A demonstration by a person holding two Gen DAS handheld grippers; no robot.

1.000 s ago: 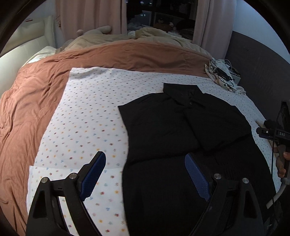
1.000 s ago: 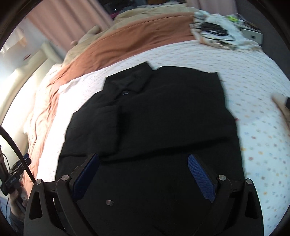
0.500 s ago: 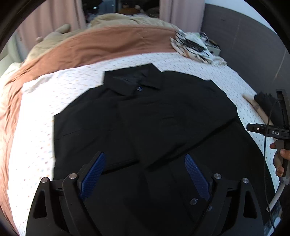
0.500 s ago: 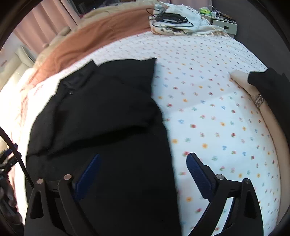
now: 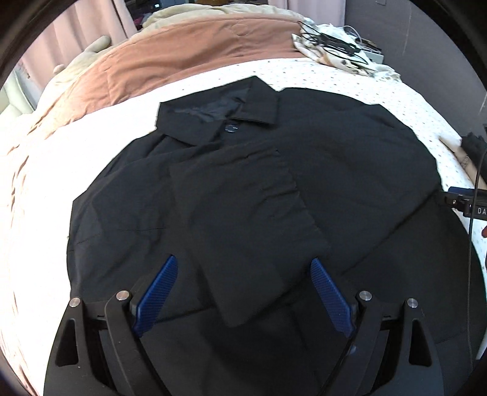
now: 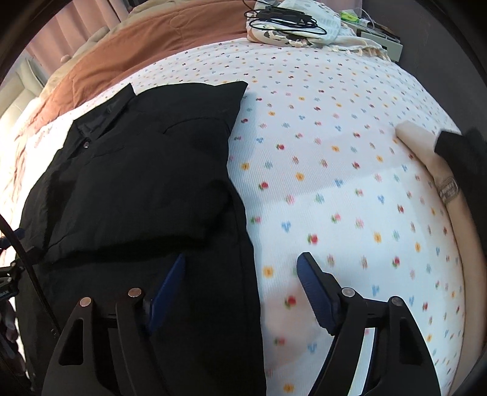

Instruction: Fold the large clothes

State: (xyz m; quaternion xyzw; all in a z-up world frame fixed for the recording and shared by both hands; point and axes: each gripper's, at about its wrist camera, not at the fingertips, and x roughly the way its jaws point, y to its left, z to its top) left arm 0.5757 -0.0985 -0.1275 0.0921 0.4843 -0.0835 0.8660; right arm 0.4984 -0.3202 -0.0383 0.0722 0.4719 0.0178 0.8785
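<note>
Left wrist view: the black shirt [image 5: 243,189] lies flat on the bed's flowered sheet [image 5: 380,91], collar toward the brown blanket [image 5: 188,54], both sleeves folded in over its front. The left gripper [image 5: 242,286] hangs over the lower part of the shirt, jaws spread wide with nothing pinched. In the right wrist view, the right gripper [image 6: 242,281] straddles the shirt's right side edge, jaws closing but not yet pressing the cloth. Cables [image 6: 283,21] lie at the far corner.

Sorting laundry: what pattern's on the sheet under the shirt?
White sheet with small multicoloured flowers; right wrist view.
</note>
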